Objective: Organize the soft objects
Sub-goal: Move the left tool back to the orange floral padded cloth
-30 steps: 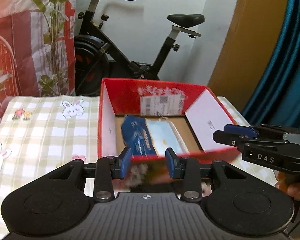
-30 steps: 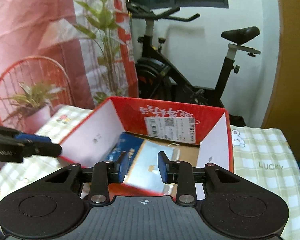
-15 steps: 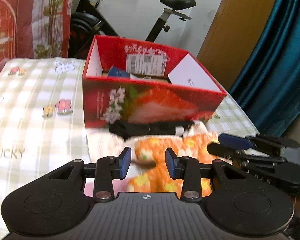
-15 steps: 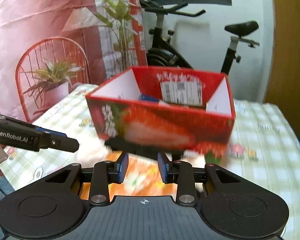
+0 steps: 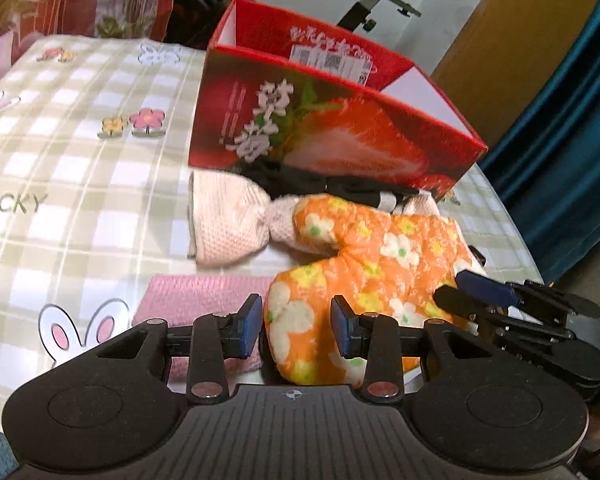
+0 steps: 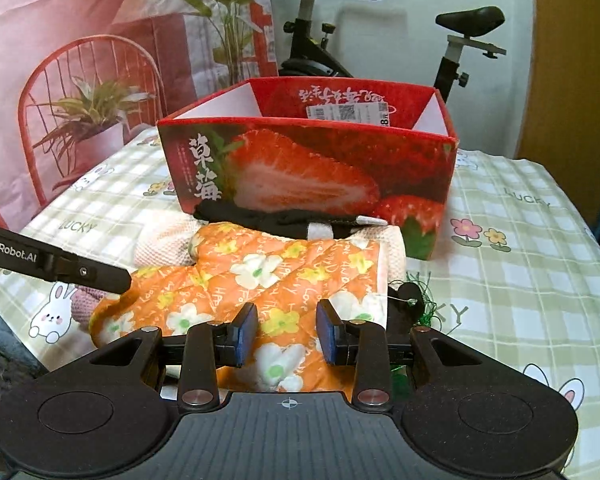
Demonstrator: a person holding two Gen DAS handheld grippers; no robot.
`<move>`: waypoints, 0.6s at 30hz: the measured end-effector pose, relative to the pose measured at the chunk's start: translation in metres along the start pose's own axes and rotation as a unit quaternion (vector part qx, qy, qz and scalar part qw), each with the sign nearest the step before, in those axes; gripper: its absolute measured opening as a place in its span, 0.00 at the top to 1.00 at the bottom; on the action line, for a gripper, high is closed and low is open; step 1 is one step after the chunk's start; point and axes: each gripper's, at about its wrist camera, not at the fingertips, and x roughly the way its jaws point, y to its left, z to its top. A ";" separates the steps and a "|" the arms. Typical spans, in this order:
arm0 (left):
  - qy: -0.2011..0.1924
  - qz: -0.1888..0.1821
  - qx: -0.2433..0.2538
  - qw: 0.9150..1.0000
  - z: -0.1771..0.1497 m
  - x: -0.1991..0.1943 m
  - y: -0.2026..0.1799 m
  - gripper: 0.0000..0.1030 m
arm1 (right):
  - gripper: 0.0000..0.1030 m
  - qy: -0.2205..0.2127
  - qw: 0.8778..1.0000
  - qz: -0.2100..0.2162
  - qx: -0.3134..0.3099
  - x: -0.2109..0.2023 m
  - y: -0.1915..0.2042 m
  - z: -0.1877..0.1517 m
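Note:
An orange flowered oven mitt (image 5: 380, 256) (image 6: 260, 272) lies on the checked tablecloth in front of a red strawberry box (image 5: 332, 136) (image 6: 308, 168). A cream knitted cloth (image 5: 228, 220) (image 6: 160, 248), a pink cloth (image 5: 196, 296) and a black fabric item (image 5: 340, 188) (image 6: 276, 216) lie around the mitt. My left gripper (image 5: 296, 330) is open, its jaws standing either side of the mitt's near end. My right gripper (image 6: 286, 332) is open just above the mitt's cuff side. Each gripper shows in the other's view.
The checked tablecloth (image 5: 60, 168) (image 6: 520, 256) covers the table. A small black and green item (image 6: 412, 300) lies to the right of the mitt. An exercise bike (image 6: 380, 40), a potted plant (image 6: 92, 120) and a red chair stand behind the table.
Both grippers have dropped from above the box's opening to low over the soft things in front of it. The box's inside is out of sight now. Both stay open.

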 end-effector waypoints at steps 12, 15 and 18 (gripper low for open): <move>0.026 -0.020 -0.026 0.999 -0.009 0.019 0.003 0.51 | 0.69 -0.001 1.000 0.004 0.003 0.002 -0.004 -0.001; 0.026 -0.029 -0.032 0.999 -0.009 0.020 0.003 0.52 | 0.66 0.000 1.000 0.004 -0.003 0.003 -0.001 -0.001; 0.019 -0.030 -0.023 0.999 -0.009 0.017 0.000 0.59 | 0.66 0.000 1.000 0.003 -0.007 0.003 0.002 0.000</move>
